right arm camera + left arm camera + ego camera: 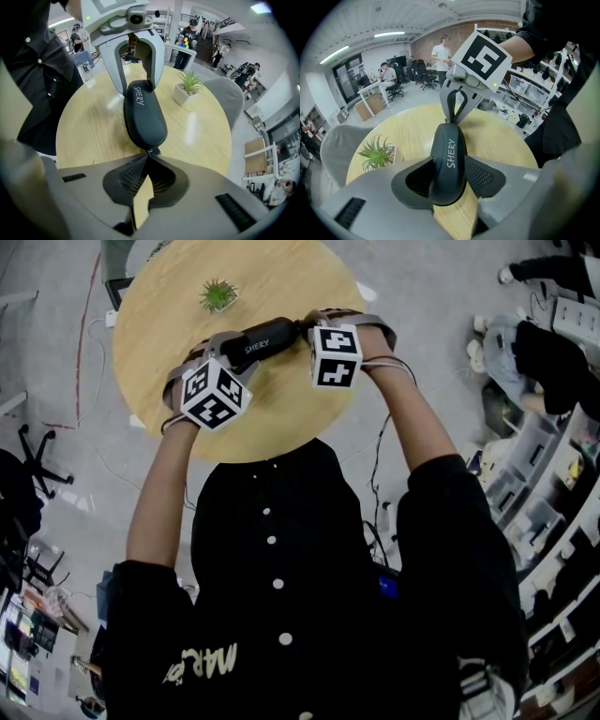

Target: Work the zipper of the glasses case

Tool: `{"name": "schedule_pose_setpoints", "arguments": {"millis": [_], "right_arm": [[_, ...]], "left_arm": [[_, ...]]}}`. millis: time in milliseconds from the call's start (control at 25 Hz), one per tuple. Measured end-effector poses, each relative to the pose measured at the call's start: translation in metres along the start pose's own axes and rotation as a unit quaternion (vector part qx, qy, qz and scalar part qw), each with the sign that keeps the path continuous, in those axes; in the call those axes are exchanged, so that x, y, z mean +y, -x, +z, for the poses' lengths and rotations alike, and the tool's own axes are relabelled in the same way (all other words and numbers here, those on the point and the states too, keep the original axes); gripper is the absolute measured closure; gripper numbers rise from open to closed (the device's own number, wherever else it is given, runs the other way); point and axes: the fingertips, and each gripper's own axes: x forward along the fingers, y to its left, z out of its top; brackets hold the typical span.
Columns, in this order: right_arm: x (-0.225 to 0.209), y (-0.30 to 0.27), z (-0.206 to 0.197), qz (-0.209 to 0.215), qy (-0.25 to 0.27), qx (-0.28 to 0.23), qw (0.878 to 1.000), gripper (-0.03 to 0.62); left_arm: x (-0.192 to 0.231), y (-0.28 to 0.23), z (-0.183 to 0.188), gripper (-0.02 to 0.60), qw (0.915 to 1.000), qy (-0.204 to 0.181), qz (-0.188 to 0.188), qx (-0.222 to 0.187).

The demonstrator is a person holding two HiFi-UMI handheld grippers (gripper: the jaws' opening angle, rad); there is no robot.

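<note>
Glasses case [265, 339], dark, "SHERY" print: over tabletop [281, 418] centre, btwn 2 tongs. L tongs [449, 178] wide, clamping 1 end. R tongs [149, 157] pinched tight on zipper pull [151, 151], opp. end. Potted plant [218, 294] nr far edge.

I see the glasses case [265, 337] as a dark grey, rounded oblong shell with white "SHERY" lettering along its side. It is held over the round wooden surface [281, 282], lying roughly level and lengthwise between my two grippers. One end is clamped across its width by the left gripper [447, 177]. At the other end its small zipper pull [151, 151] is pinched in the closed fingers of the right gripper [147, 157]. The shell looks shut.
</note>
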Motion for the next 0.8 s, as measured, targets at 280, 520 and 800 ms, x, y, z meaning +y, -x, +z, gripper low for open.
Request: {"name": "schedule_pose_setpoints", "arguments": {"millis": [280,520,800], "right_arm": [[0.014,0.004,0.002,0.007,-0.03,-0.004,1.0,0.589],[0.022,0.003,0.007,-0.004,-0.101,-0.01,0.995,0.589],[0.031,0.003,0.013,-0.013,-0.204,-0.026,0.979,0.589]], "left_arm": [[-0.002,0.001,0.002,0.377,1.0,-0.001,0.006,0.003],[-0.001,0.002,0.002,0.377,1.0,-0.002,0.003,0.002],[-0.003,0.001,0.002,0.377,0.9999,-0.003,-0.001,0.013]]}}
